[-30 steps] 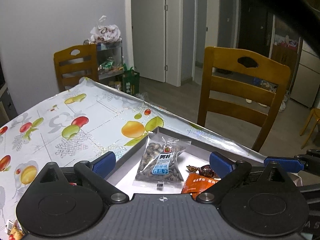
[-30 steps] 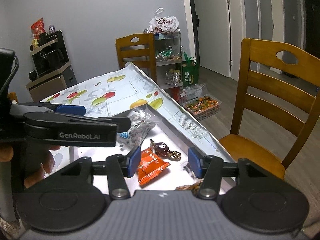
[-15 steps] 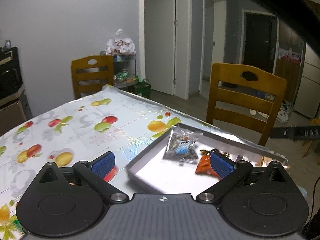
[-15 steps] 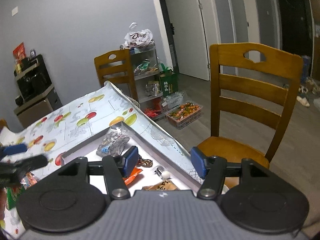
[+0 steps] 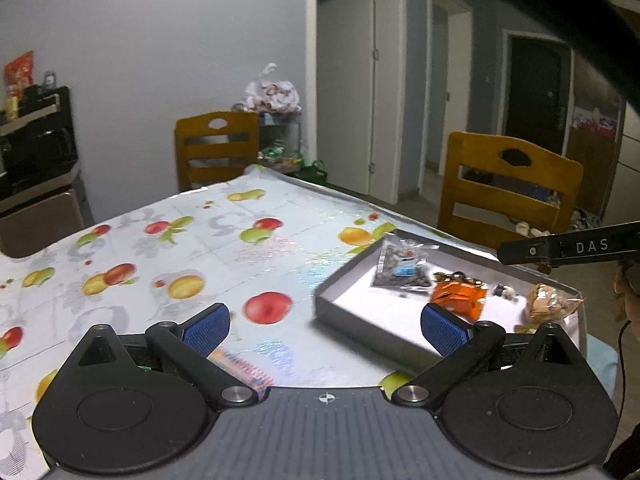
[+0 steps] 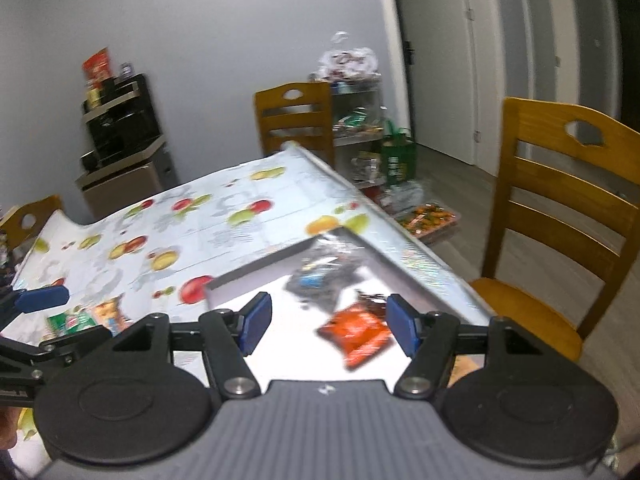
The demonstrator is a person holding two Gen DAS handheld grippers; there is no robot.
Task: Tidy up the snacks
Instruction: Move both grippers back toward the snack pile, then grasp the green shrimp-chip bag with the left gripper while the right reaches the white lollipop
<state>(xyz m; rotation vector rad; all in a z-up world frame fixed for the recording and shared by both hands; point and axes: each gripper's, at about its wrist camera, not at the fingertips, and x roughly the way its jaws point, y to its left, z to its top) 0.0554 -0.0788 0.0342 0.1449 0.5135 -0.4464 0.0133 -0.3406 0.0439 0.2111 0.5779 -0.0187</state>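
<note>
The left hand-held gripper hovers above the bench, its two blue pads spread wide with nothing between them. Under it, on the fruit-print cloth, lie loose snack packets at the near left edge; they are too blurred and hidden to count.

To the right sits one shallow grey tray near the bench's right edge. In it, from left to right: one clear bag of seeds with a blue label at the far corner, one dark wrapped candy just beside it, one orange packet nearer the camera, one small round sweet, and one tan crinkled packet at the right end.

The right hand-held gripper hangs over the near side of the tray, its pads apart and empty, with the orange packet seen between them.

Two wooden chairs stand beyond the bench, one at the far end and one at the right side.
</note>
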